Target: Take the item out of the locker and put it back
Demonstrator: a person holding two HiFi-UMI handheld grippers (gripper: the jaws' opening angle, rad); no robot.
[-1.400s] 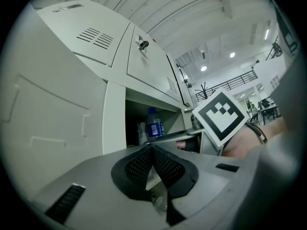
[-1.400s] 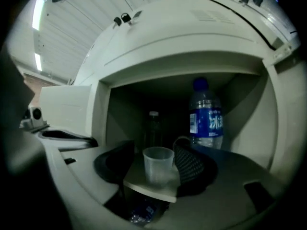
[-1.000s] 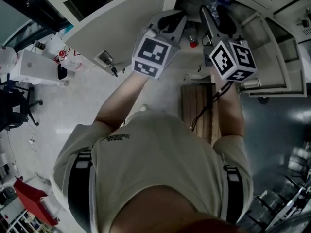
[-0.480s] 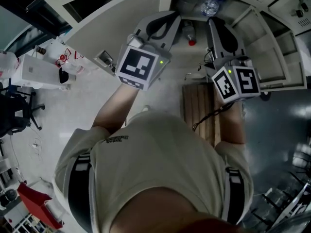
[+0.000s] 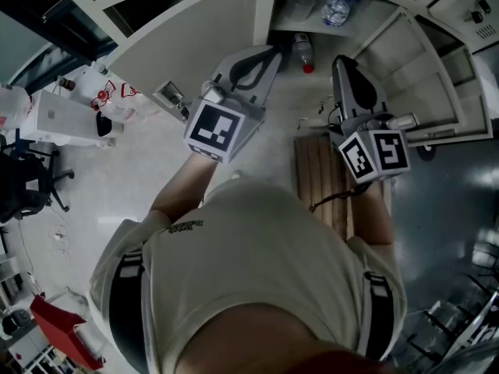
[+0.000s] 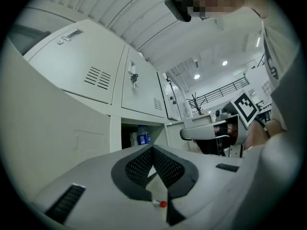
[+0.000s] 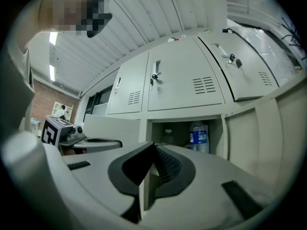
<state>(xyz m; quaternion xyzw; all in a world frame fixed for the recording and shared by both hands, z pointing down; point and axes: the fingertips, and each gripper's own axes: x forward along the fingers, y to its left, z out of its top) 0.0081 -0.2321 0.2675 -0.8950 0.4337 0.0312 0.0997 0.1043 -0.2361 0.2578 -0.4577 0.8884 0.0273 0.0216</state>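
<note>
Apparently restored: water bottle (image 5: 337, 6) upright inside open locker (image 5: 263, 6). Left gripper (image 5: 267, 53) jaws together, empty. Right gripper (image 5: 341, 61) jaws just closed, empty.

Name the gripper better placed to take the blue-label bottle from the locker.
Right. The right gripper faces the open locker, bottle just right of its tips; its jaws have just closed empty. The left gripper sits farther left.

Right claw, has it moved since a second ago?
Yes. The right claw has drawn back out of the locker toward the person; its jaws have just been closing, with nothing between them.
</note>
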